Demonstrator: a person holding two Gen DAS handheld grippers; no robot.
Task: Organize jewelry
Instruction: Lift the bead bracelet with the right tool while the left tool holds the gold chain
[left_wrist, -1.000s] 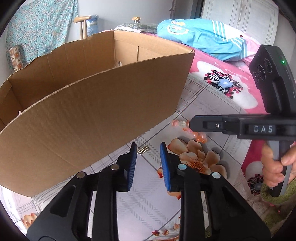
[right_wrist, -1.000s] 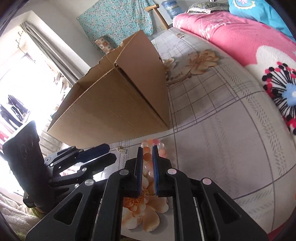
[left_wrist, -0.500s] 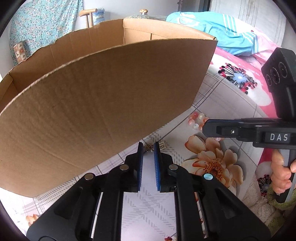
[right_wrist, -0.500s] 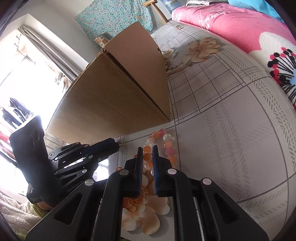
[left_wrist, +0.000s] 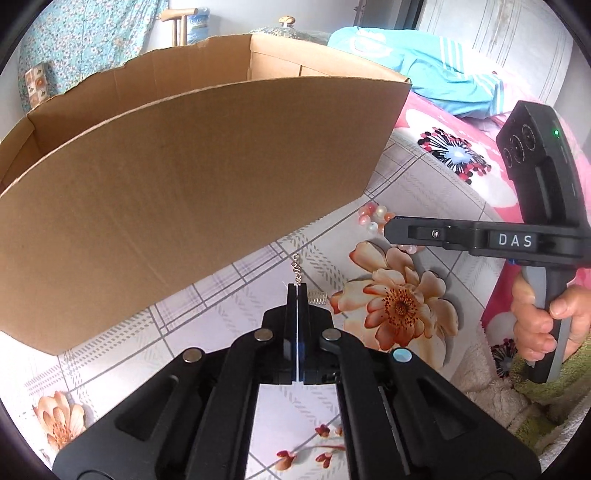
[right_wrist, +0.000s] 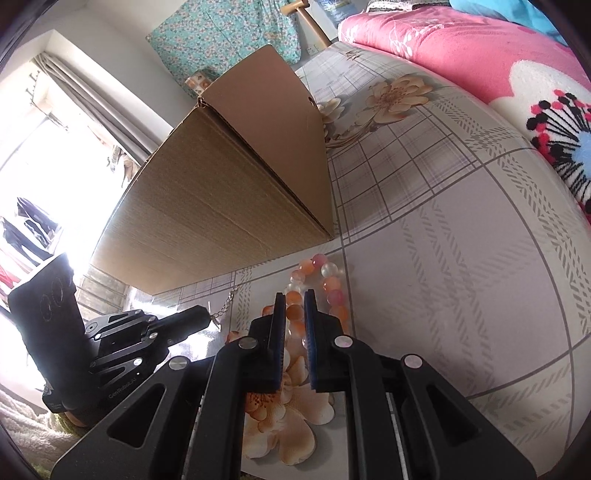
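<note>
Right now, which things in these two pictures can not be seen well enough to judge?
- Inside of the cardboard box: both views, hidden by its own walls.
- Near beads of the bead bracelet: right wrist view, covered by the right gripper; the left wrist view shows only a few beads past its finger.
- Silver chain: thin; its held end disappears inside the left gripper.
- Small silver piece beside the left gripper's tip: too small to identify.

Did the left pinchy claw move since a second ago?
Yes. The left gripper went forward toward the cardboard box, whose wall now fills more of its view, and its fingers closed together on the little silver chain.
</note>
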